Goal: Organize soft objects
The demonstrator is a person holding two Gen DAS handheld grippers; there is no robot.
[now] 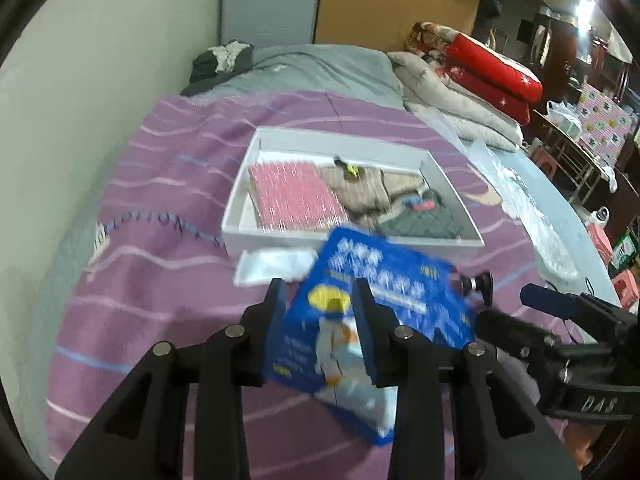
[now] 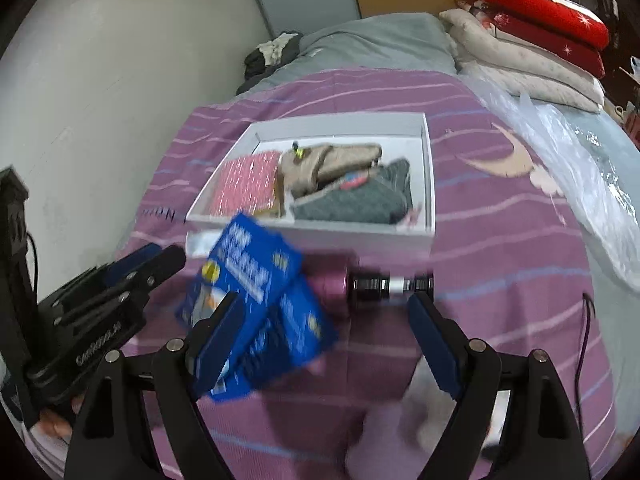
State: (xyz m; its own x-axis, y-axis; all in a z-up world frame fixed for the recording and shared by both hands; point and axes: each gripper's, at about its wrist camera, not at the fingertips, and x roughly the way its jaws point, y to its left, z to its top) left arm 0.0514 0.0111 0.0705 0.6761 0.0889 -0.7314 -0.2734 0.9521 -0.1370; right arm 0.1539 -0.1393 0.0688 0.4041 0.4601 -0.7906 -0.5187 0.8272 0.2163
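1. So, the blue packet isn't in the box yet. It's low over the purple blanket, just in front of the white box, and badly smeared by motion blur.
2. It sits between the fingers of the left gripper, which is about half open. I honestly can't tell if the pads are pressing on it.
3. From the right wrist view it kinda looks like a second blue packet is under the first, but it's too blurry to call.
4. The right gripper is spread wide with nothing in it.
5. Done so far, I'd say: a pink cloth, a beige knit and a grey knit lie folded side by side in the box.
6. Left to do, I reckon: the blue stuff, and maybe the white bundle against the box's near wall.
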